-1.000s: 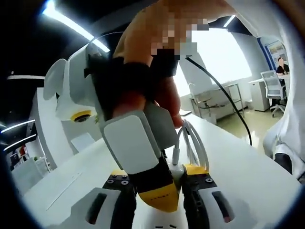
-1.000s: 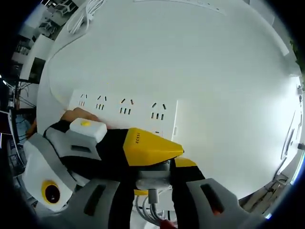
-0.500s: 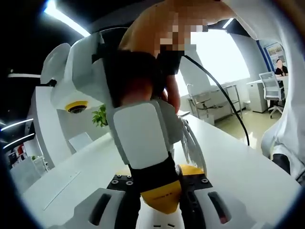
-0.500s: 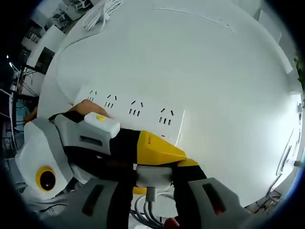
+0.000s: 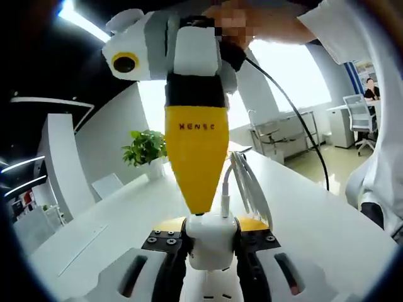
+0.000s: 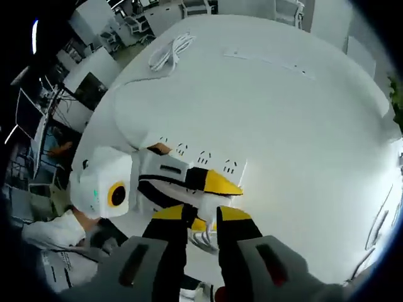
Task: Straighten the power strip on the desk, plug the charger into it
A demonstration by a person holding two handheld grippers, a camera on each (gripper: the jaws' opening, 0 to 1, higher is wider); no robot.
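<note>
Charger now in left hand-held gripper, jaws clamped on it above strip; right hand-held gripper has lifted off, near-closed, empty; plug-in next.

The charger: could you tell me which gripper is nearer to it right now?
Left. The left gripper has its jaws around the charger on the power strip; the right gripper hangs above it, apart.
</note>
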